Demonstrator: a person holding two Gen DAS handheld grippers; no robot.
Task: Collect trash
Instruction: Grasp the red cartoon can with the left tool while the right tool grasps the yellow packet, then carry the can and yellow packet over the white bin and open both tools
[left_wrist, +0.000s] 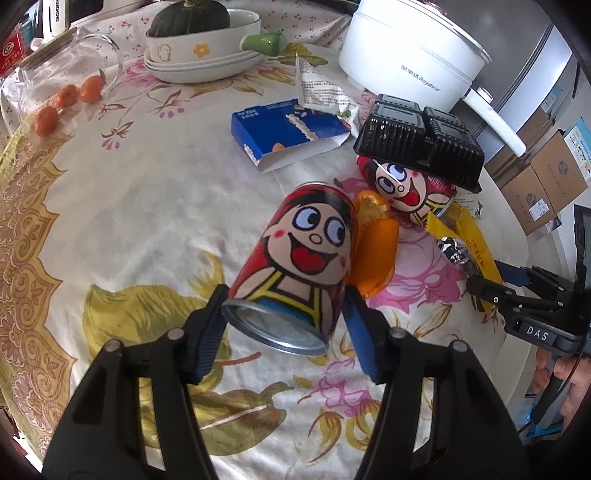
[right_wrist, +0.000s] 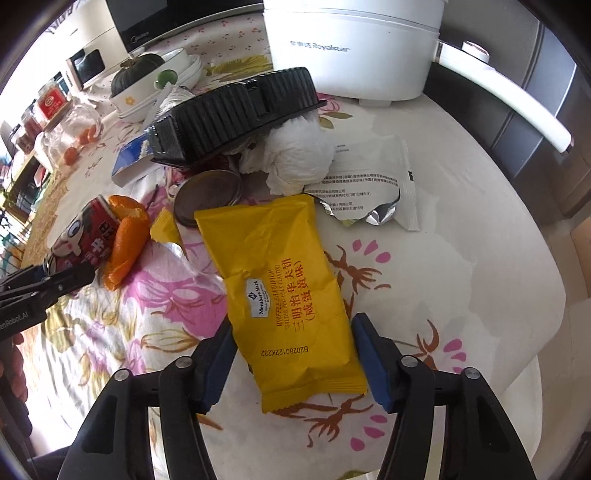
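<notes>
The left gripper (left_wrist: 284, 325) is seen closed around a red cartoon can (left_wrist: 295, 266), which lies on its side on the floral tablecloth (left_wrist: 147, 221) with its metal base toward the camera; both blue pads are pressed against the can's sides. At two o'clock from the can, touching it, orange peel (left_wrist: 375, 243) is found. The right gripper (right_wrist: 291, 354) is set astride the near end of a yellow snack wrapper (right_wrist: 284, 280) lying flat on the cloth; the left pad touches the wrapper's edge, while a sliver of cloth is seen between the wrapper and the right pad, so the jaws stand apart, with no grip made.

Beyond the wrapper, at twelve o'clock, a crumpled white tissue (right_wrist: 299, 155) and a torn white foil packet (right_wrist: 373, 184) are seen. A black plastic tray (left_wrist: 417, 144) rests upside down on a second can (left_wrist: 402, 195). Farther, at eleven o'clock, an opened blue box (left_wrist: 288, 129) lies, and a white electric pot (left_wrist: 410, 55) stands at the far edge.
</notes>
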